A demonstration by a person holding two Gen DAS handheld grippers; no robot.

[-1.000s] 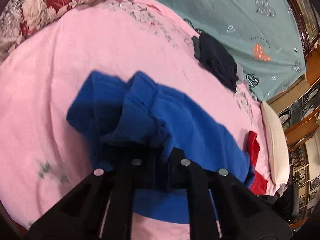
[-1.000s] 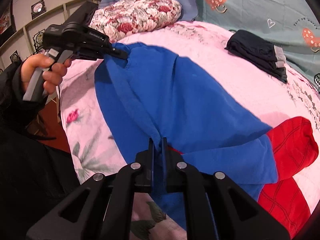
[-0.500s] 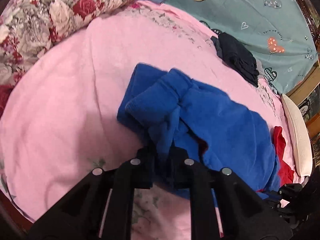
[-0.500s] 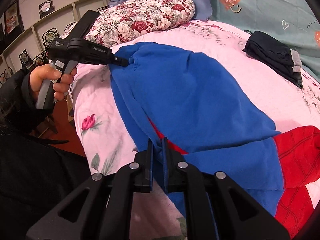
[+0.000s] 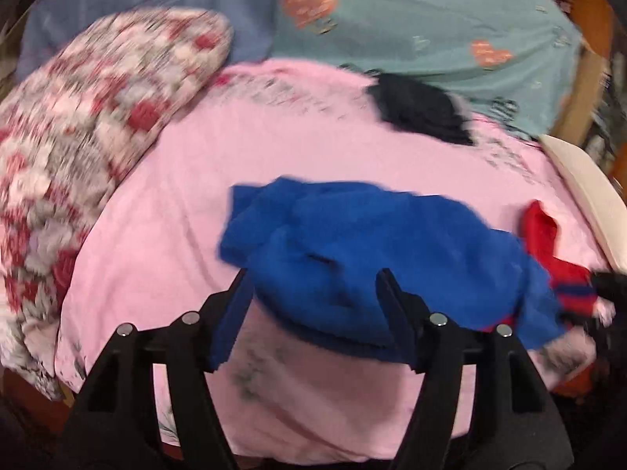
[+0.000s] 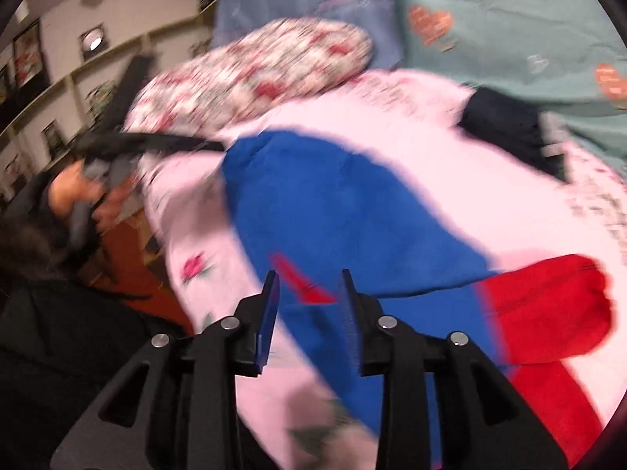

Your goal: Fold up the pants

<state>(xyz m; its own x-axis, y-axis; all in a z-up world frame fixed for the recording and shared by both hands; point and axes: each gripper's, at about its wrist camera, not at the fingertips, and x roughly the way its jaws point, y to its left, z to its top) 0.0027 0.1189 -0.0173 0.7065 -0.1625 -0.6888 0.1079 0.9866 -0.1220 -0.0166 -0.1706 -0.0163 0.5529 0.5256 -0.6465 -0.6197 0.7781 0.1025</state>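
The blue pants (image 5: 376, 250) lie loosely folded on the pink bed sheet (image 5: 274, 149), with their red parts (image 5: 544, 235) showing at the right end. My left gripper (image 5: 313, 274) is open, its jaws wide apart just in front of the blue cloth and holding nothing. In the right wrist view the pants (image 6: 333, 203) stretch from the left gripper's tip (image 6: 211, 145) at upper left down to my right gripper (image 6: 309, 278), which is open over the blue cloth. The red end (image 6: 548, 305) lies at the right. Both views are motion-blurred.
A floral pillow (image 5: 90, 117) lies at the left. A folded dark garment (image 5: 423, 109) sits at the far side of the pink sheet. A teal heart-print cover (image 5: 431, 27) lies behind. A white pillow (image 5: 580, 180) is at the right edge. Wall shelves (image 6: 58, 78) stand left.
Both grippers have opened and let go of the blue pants. The pants now lie on the bed. Both grippers have pulled back and the views have tilted upward.
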